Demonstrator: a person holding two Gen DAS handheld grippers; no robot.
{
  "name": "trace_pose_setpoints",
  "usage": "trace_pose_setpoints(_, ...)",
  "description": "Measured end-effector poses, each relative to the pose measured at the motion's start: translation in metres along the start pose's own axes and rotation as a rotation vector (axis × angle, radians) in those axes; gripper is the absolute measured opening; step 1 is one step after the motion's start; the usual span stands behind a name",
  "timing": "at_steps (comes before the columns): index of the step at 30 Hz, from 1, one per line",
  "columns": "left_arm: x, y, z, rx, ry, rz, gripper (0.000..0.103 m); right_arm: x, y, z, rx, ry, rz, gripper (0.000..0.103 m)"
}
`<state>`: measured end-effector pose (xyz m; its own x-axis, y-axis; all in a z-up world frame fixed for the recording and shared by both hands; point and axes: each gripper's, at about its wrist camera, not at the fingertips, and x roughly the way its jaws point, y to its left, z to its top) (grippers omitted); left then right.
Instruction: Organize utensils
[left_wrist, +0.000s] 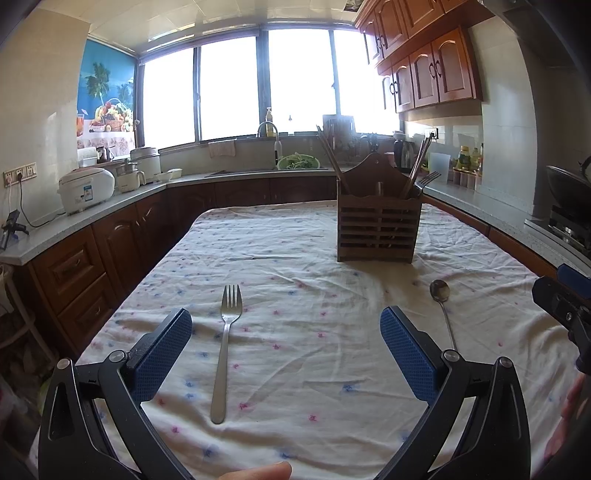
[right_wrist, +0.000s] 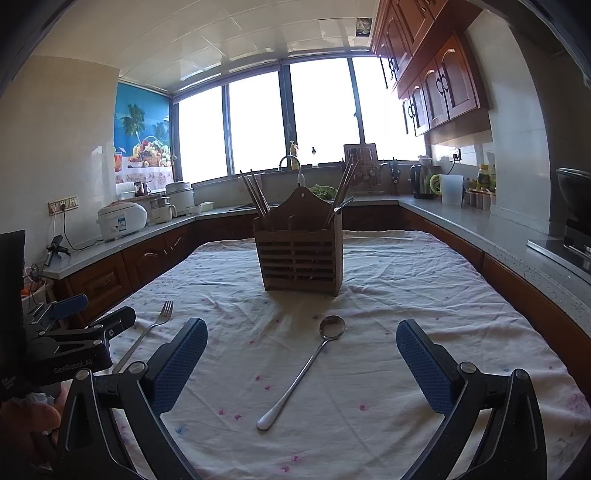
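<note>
Both claws gape wide, holding nothing: left claw (left_wrist: 286, 332) straddles the fork (left_wrist: 224, 350), right claw (right_wrist: 301, 343) the spoon (right_wrist: 306, 365), caddy (right_wrist: 300, 254) at 12 o'clock.

The table (left_wrist: 295, 435) is covered edge to edge by a wrinkled cream tablecloth (right_wrist: 406, 280) dotted with small pink and blue flowers. Three things lie or stand directly on it. A slatted wooden utensil holder (right_wrist: 300, 264) stands upright toward the far edge — chopsticks and a fork stick up out of it. A metal fork (left_wrist: 225, 350) lies flat near the left edge, tines toward the far edge, handle toward the near edge. A metal spoon (right_wrist: 306, 369) lies flat closer to the middle, well apart from the fork — bowl toward the holder, its handle slanting back toward the near edge.
</note>
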<state>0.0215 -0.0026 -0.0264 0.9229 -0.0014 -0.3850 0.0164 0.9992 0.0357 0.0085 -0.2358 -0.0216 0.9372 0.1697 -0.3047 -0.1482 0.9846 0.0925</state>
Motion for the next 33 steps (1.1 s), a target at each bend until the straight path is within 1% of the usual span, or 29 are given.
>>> trace_pose_setpoints(8, 0.0017, 0.0003, 0.0, -0.001, 0.007, 0.004, 0.103, 0.0031, -0.0015, 0.0018, 0.006, 0.005, 0.001, 0.103)
trace_pose_setpoints(33, 0.0023, -0.0054, 0.0017, 0.029, -0.003, 0.026, 0.103, 0.0026, 0.0029, 0.0051, 0.005, -0.007, 0.017, 0.103)
